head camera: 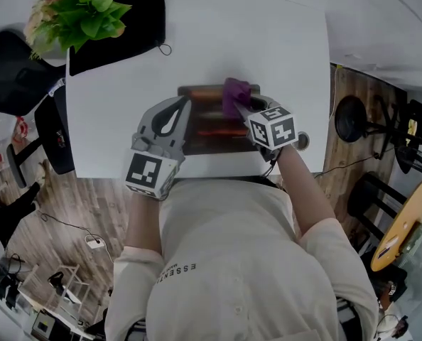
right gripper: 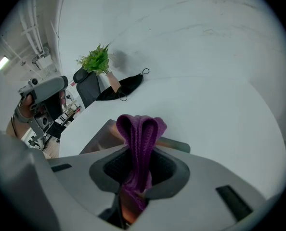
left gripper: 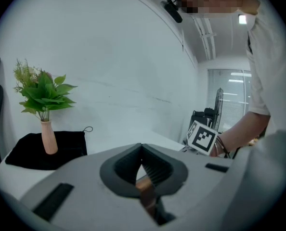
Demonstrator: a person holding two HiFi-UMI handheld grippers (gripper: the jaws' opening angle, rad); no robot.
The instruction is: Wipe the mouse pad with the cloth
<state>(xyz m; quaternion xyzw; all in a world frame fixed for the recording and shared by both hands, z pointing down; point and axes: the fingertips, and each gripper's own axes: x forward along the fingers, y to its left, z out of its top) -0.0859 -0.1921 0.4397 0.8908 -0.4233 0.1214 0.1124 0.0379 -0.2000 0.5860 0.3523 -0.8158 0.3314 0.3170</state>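
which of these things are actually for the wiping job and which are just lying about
For the job:
purple cloth, clamped in the right gripper
mouse pad, under the cloth

Lying about:
vase of greenery
black bag that the vase stands on

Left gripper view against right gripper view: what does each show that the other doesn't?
Left gripper view only: the right gripper, seen by its marker cube, the person's forearm and a window. Right gripper view only: the cloth clamped in its own jaws, most of the pad under it, and the left gripper. Both: plant, black pouch, white table.
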